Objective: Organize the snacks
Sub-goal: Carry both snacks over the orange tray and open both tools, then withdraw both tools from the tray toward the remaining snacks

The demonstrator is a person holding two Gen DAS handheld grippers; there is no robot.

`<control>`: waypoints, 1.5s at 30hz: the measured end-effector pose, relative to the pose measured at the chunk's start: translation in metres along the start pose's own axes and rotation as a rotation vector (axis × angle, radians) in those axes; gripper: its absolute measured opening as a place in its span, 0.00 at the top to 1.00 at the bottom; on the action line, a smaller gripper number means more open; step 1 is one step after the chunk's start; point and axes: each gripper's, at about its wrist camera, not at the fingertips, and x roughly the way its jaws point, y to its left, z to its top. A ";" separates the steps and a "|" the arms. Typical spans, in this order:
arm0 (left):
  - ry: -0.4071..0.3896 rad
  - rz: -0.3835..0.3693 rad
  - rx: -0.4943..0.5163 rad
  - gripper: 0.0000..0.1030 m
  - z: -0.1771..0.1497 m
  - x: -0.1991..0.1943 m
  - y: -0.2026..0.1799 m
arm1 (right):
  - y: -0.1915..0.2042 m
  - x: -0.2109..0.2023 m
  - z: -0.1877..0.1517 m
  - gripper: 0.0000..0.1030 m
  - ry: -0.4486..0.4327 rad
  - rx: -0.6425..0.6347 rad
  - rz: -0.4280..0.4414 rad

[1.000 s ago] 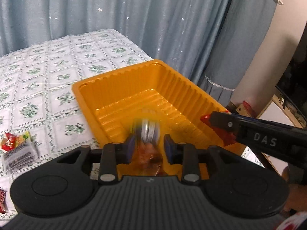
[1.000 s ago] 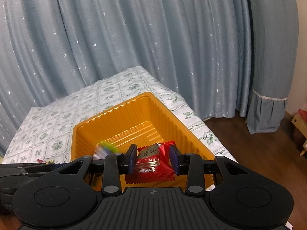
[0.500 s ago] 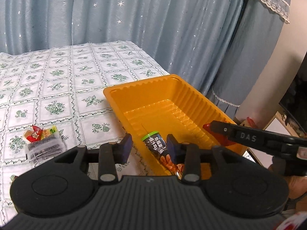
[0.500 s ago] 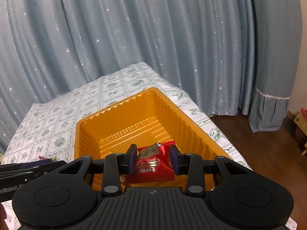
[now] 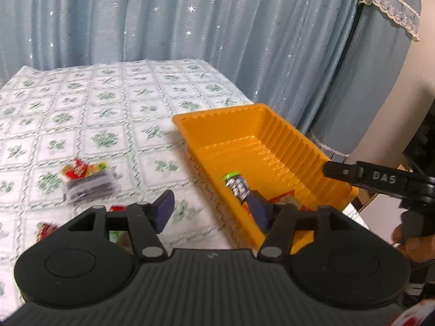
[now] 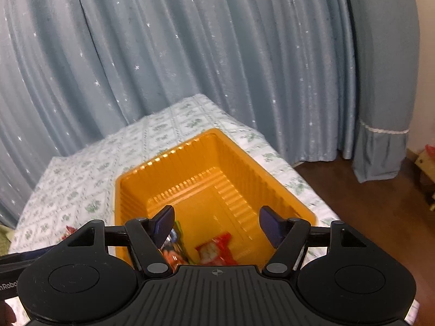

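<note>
Both snacks dropped, more waiting
Our left hand-held gripper [image 5: 212, 212] and right hand-held gripper [image 6: 217, 224], jaws just opened, hold nothing; reaching back we may nudge the orange tray [image 5: 299, 146] off the bed's [image 5: 108, 108] corner.

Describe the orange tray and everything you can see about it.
The orange tray is a deep rectangular tub of thin, glossy moulded plastic with ribbed walls, a ridged floor and a rolled rim. It sits upright on the flowered tablecloth near the table's corner, by the blue curtain. Most of its floor is bare; at the near end lie a red snack packet and a green-topped snack packet. Neither gripper touches it: the right gripper hangs open above it.
</note>
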 end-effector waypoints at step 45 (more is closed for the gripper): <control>-0.019 0.190 -0.077 0.20 -0.080 -0.137 0.078 | 0.115 -0.098 -0.100 0.28 0.104 -0.152 0.095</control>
